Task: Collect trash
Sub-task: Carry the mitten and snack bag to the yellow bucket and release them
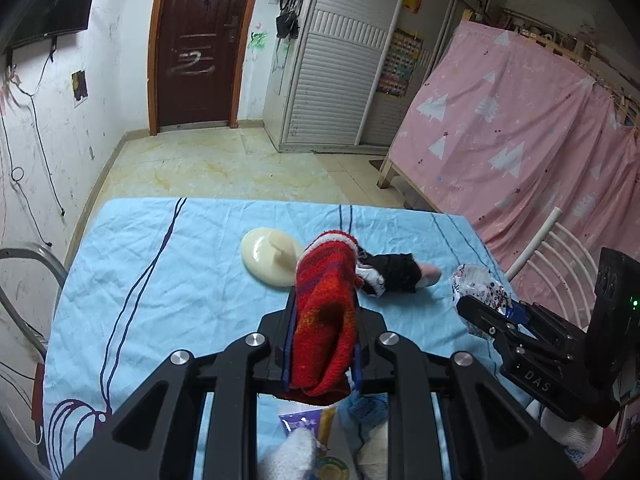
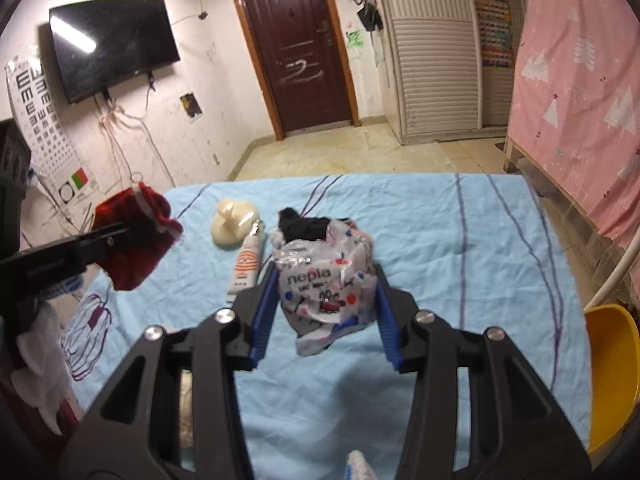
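Red knitted sock [image 1: 326, 316] pinched in my nearly closed left gripper [image 1: 324, 344]; crumpled tissue wrapper [image 2: 326, 280] clamped between my part-open right gripper [image 2: 324, 300], both above blue cloth [image 2: 440, 240]; beyond, cream lid [image 1: 268, 256].

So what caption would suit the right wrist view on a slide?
Right tool grips a crumpled wrapper above the blue sheet.

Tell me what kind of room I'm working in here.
Likely a lived-in bedroom or small flat: a wall-mounted TV, a louvred wardrobe, a pink curtain draped over a wooden frame, and a blue sheet as the work surface.
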